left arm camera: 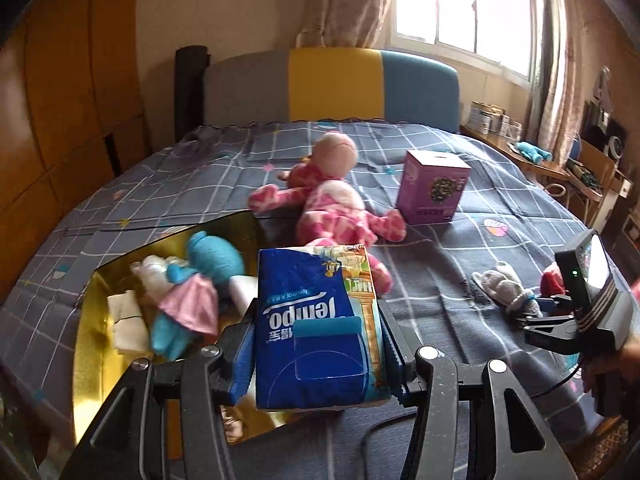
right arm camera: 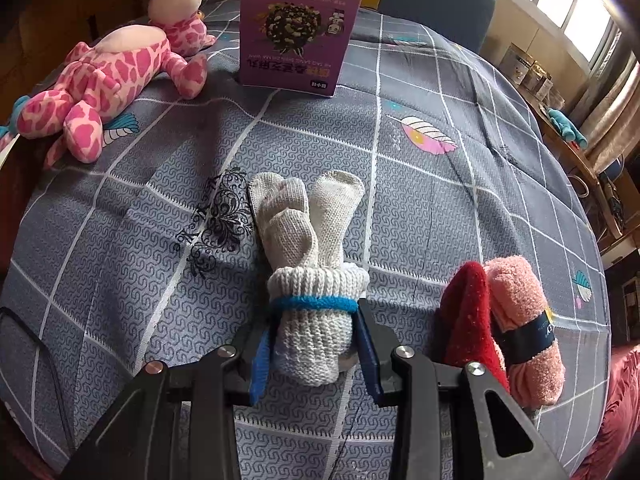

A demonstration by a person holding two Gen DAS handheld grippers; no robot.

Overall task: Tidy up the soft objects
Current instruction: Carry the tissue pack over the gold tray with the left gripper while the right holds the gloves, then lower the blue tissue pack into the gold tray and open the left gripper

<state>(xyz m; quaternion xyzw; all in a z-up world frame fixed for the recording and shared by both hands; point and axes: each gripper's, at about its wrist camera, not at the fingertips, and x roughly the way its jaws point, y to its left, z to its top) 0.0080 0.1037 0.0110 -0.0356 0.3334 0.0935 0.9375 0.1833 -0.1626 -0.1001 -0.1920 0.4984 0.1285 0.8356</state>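
Gold-lined box (left arm camera: 86, 344) at near left of the bed (left arm camera: 460, 248), lid open; inside, a blue doll in a pink skirt (left arm camera: 188, 300) and pale folded cloth items (left arm camera: 124, 320).

Left gripper (left arm camera: 320, 354): jaws closed about halfway onto a blue Tempo tissue pack (left arm camera: 320, 320), pads bearing on both of its long sides. Pack held upright just right of the box opening, apparently above its right edge. Advised: carry left until clear over the free gold floor, lower before releasing, avoid crushing the doll. Soft pack likely to deform, so light squeeze only.

Pink spotted plush giraffe (left arm camera: 332, 208) lying beyond the pack, mid-bed; purple carton (left arm camera: 434, 188) standing farther right, rigid and probably not for sorting.

Right gripper (right arm camera: 316, 348): jaws narrowed around the cuff end of a white knitted glove bundle (right arm camera: 310, 264) tied with a blue band (right arm camera: 312, 304). Pads touching or very nearly touching the knit; firm clamp cannot be confirmed. Bundle resting on the bed. Advised: close fully below the band, lift straight.

Red and pink fuzzy sock bundle (right arm camera: 504, 332) just right of the jaws, apart from them. Risk: snagging it on the lift.
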